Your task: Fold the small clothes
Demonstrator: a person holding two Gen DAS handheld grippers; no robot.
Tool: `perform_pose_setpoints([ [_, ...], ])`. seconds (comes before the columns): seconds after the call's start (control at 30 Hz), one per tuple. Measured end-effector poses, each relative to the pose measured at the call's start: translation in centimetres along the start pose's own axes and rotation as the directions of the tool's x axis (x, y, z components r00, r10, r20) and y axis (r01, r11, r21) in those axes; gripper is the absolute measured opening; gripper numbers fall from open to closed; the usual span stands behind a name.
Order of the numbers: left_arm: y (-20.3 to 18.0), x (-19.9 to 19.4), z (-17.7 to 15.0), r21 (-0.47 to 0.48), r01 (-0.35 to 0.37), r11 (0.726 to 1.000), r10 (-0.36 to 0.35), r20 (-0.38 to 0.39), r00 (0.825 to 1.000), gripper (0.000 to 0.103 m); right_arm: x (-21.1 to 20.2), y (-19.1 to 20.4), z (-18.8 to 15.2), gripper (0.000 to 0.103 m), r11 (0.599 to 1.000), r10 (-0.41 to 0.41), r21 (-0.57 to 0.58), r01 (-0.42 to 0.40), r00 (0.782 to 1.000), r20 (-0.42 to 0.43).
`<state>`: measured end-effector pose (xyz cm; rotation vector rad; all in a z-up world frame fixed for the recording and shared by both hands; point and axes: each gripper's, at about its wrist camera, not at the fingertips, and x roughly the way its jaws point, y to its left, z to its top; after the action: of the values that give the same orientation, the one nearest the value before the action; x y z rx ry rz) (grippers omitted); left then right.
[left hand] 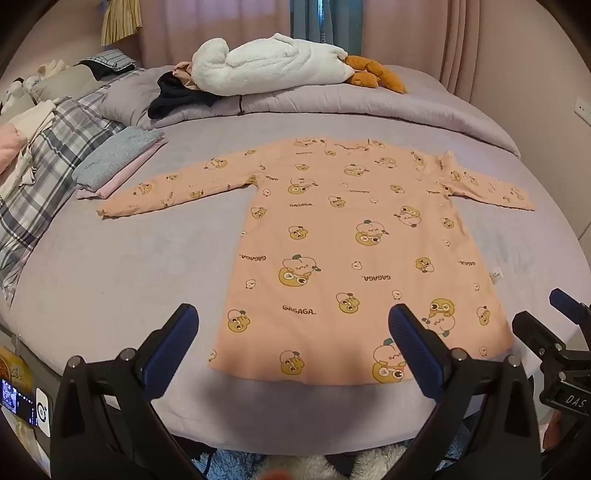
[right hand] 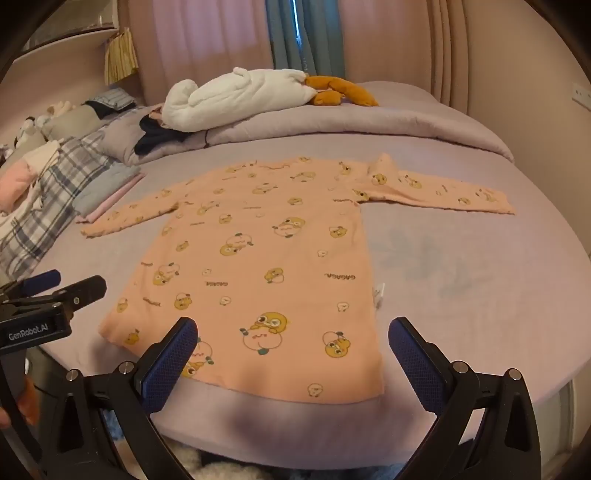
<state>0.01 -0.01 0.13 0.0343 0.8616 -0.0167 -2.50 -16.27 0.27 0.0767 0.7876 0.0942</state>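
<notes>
- Peach long-sleeved cartoon-print cotton top (left hand: 343, 243) lies flat mid-frame on the lilac bed (left hand: 110, 288), sleeves spread, ready for folding.
- Left tool (left hand: 293, 325) and right tool (right hand: 291, 336) hover at the hem, both released, grasping nothing.

garment (left hand: 343, 236) flat on bed (left hand: 110, 288), frame centre, sleeves out left and right | folded stack (left hand: 118, 162) left of left sleeve | plush toy (left hand: 266, 62) behind, top centre, on duvet (left hand: 369, 107)

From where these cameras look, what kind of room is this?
Most likely a bedroom. A wide bed with a lilac sheet fills the view, a plush goose lies on the rolled duvet, and curtains hang behind.
</notes>
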Motion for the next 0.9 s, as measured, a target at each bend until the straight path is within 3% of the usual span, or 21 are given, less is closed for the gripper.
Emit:
perform_pose_setpoints([
  [0.2, -0.4, 0.3, 0.3, 0.004, -0.023, 1.0, 0.023, 0.003, 1.0, 0.103, 0.0, -0.3, 0.2, 0.102, 1.0, 0.01, 0.002, -0.01, 1.0, 0.004],
  [0.9, 0.9, 0.9, -0.3, -0.004, 0.0, 1.0, 0.0, 0.01, 1.0, 0.103, 0.6, 0.7, -0.2, 0.102, 1.0, 0.009, -0.021, -0.009, 1.0, -0.006],
])
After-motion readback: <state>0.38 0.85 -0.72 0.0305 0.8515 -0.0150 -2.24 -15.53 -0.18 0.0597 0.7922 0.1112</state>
